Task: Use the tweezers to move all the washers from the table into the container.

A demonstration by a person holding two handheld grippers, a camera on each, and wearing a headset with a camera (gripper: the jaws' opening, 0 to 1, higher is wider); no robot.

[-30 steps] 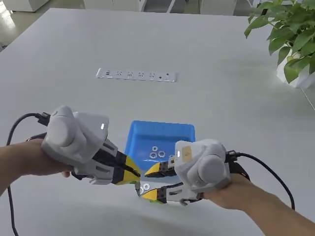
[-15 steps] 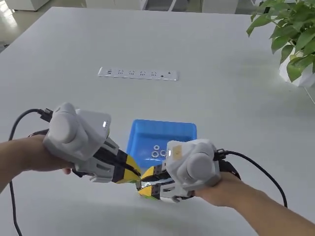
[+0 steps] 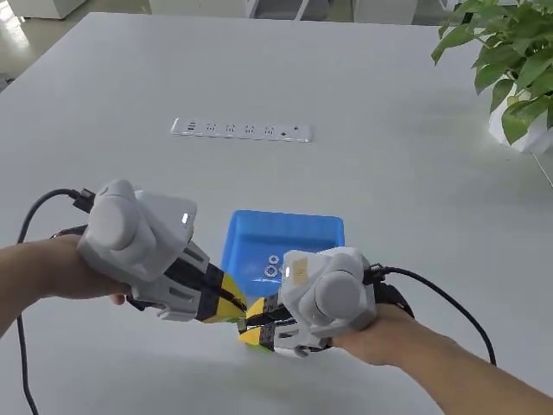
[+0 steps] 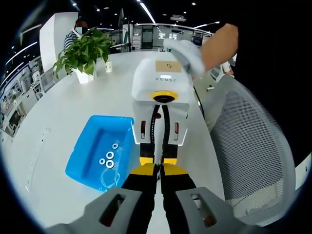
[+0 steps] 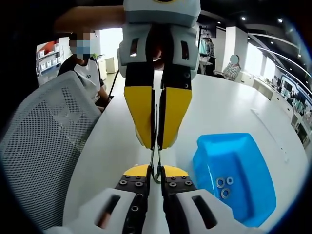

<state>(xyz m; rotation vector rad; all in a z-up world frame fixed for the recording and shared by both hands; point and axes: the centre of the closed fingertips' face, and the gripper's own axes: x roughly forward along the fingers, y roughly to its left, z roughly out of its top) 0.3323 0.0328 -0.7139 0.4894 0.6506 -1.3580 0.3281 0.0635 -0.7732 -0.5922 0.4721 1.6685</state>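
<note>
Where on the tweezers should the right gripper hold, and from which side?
Hold the tweezers at the thin end poking out of the left gripper, with the right gripper head-on along their length: both arms lie narrow between its jaws there.

Tweezers (image 5: 156, 171) mostly hidden; plant (image 3: 510, 60) cut by edge.

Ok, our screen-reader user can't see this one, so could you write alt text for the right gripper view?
From the top, the left gripper points down with its yellow jaws shut on thin metal tweezers whose other end is pinched in the right gripper. To the right, a blue container on the white table holds three washers.
</note>
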